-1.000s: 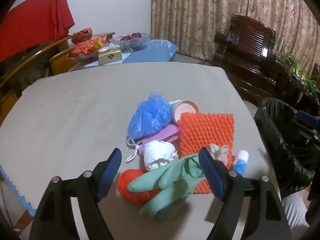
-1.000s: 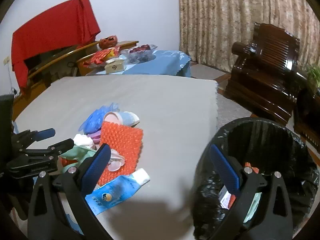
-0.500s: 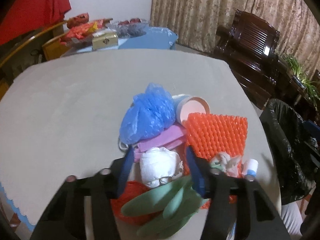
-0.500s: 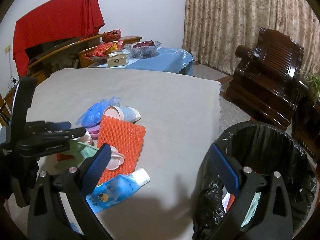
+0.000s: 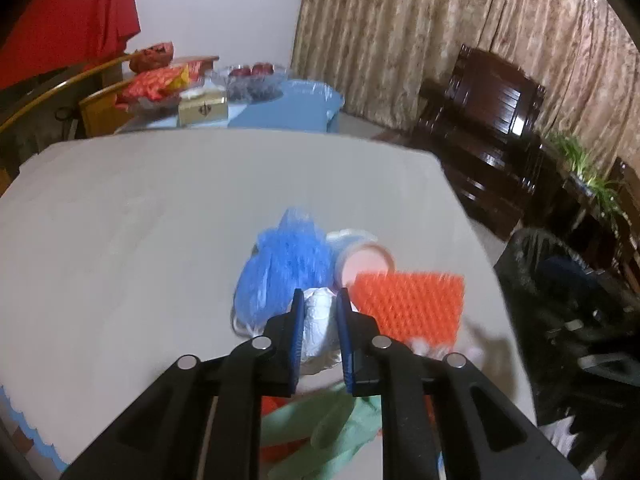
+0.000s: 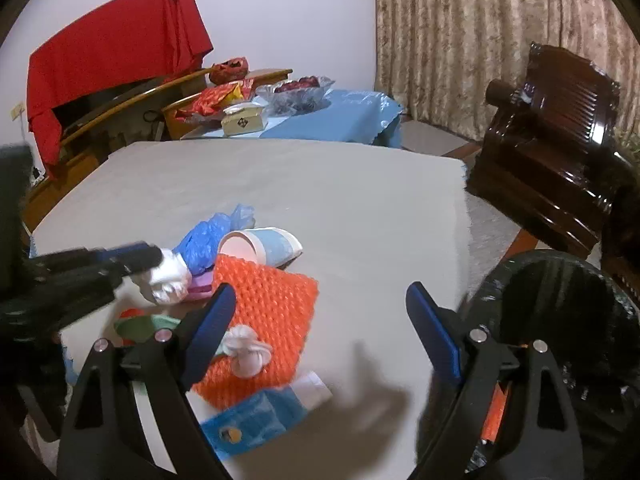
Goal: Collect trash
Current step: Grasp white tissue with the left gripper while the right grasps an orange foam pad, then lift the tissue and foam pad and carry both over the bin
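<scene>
Left gripper [image 5: 319,312]: jaws have just snapped together and now pinch the white crumpled wad [image 5: 318,322]; a second ago they stood wide above the pile.
White crumpled wad: squeezed between the blue pads, lifted a touch off the table [image 5: 140,220], just right of the blue plastic bag [image 5: 286,264].
Green rubber glove [image 5: 320,432]: now under the left tool, beside a red thing.
Paper cup [image 6: 262,246]: on its side, mouth touching the orange mesh pad [image 6: 268,312].
Blue tube [image 6: 260,416]: print too blurred to read.
Right gripper [image 6: 316,328]: jaws apart, just been narrowing a little, nothing between them, over bare table.
Black-lined bin [image 6: 568,320]: far right, beside the table, trash inside.
</scene>
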`<act>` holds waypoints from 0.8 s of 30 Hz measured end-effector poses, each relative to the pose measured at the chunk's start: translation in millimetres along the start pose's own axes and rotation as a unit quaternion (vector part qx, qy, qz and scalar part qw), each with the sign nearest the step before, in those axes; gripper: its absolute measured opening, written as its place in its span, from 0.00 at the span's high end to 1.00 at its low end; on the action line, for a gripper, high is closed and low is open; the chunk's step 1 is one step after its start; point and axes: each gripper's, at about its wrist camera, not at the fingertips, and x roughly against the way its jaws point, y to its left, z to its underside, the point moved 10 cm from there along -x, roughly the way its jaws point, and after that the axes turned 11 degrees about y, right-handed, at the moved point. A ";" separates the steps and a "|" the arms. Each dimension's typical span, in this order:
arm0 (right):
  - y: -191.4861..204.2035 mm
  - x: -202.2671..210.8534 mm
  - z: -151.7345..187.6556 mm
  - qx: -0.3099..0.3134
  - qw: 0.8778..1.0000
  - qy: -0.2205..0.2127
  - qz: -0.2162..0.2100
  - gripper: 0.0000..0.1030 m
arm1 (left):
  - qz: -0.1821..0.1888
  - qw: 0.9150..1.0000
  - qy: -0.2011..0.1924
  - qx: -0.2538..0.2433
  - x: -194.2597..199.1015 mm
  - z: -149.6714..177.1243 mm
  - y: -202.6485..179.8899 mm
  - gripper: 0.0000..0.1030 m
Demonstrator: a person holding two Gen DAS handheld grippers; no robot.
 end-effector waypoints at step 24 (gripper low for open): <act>36.6 -38.8 -8.0 0.020 0.995 0.050 -0.087 0.89 | -0.009 1.000 0.003 -0.011 -8.9 -7.6 1.8 0.84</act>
